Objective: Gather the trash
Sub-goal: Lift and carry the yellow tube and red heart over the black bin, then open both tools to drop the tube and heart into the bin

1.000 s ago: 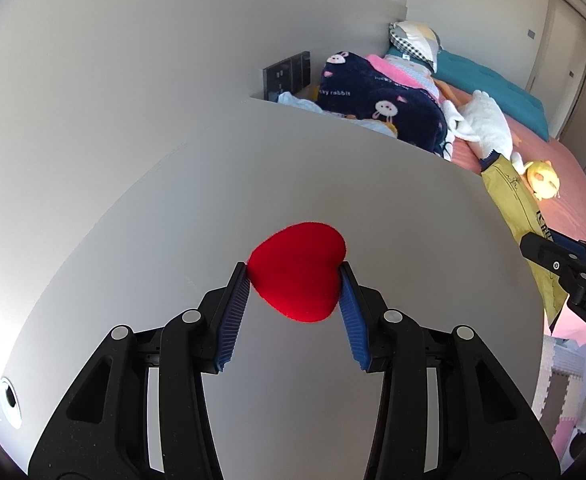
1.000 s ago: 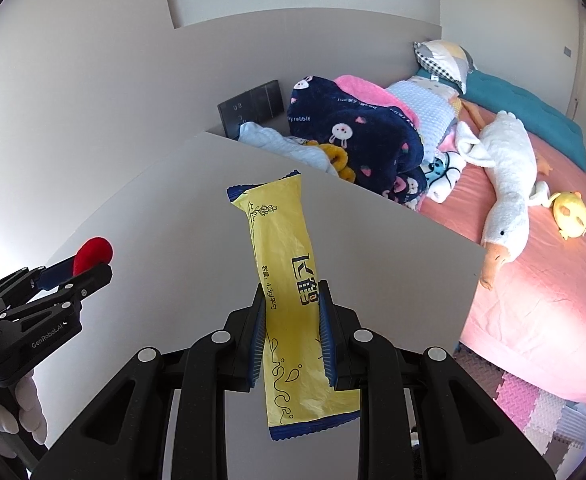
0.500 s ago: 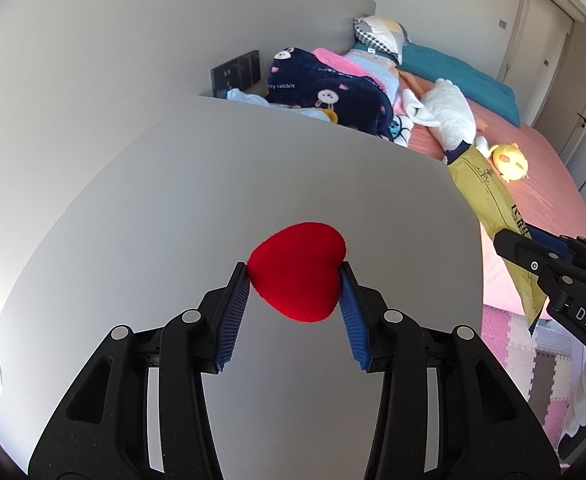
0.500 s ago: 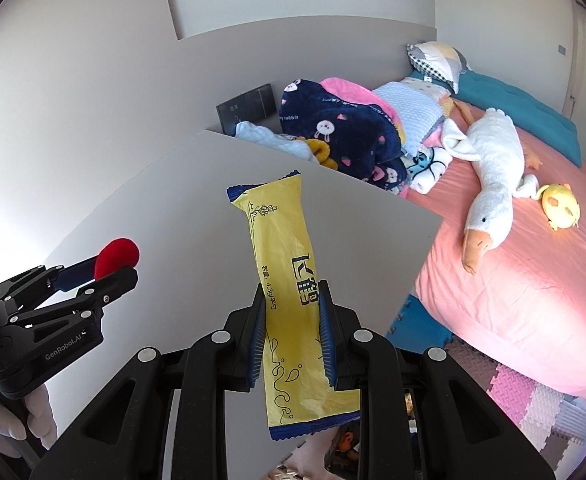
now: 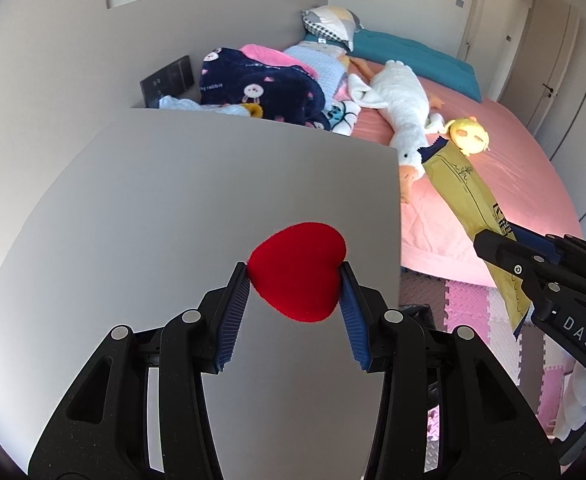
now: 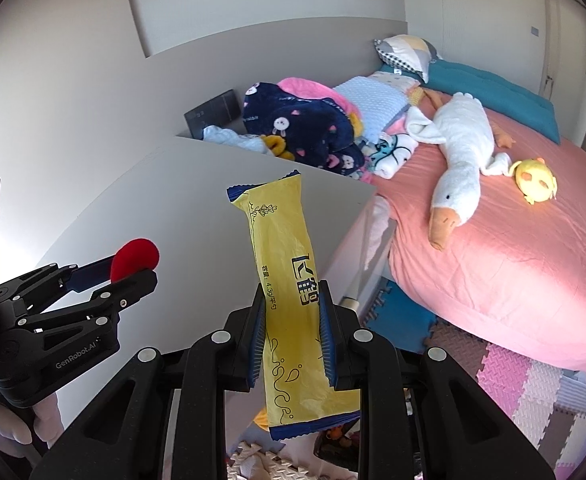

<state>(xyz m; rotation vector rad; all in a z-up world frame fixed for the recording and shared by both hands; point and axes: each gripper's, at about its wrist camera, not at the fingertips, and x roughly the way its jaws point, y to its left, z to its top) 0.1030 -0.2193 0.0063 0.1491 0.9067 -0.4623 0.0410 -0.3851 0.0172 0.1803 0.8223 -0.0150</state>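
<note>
Now, wrapper: the yellow wrapper [image 6: 293, 292] hangs pinched across its lower middle by the right gripper [image 6: 292, 322], upper end free, lower end drooping below the jaws; it is held in the air past the edge of the grey tabletop [image 5: 173, 208].
Heart: the red heart [image 5: 299, 270] sits squeezed between the blue pads [image 5: 235, 312] of the left gripper [image 5: 293, 300], lifted above the tabletop, point toward the camera.
Grip state: both tools are clamped on their loads, neither is spread.
Step in hand: carrying both pieces off the table toward a bin, as I judge it; no bin is clearly in view, only something dark at floor level below the table edge, too hidden to name.
Doing it well: keep steady pressure on both; the wrapper is light and slick and may slide down through the pads, so avoid quick swings.
Spacing: the two tools ride side by side and near each other; keep them apart so the wrapper's free end does not brush the left tool.
Release: lower over the container first, then open one at a time.
Surroundings: the pink bed [image 6: 513, 280] with the white goose toy [image 6: 459, 148] and the foam floor mats [image 6: 533, 392] lie ahead.
</note>
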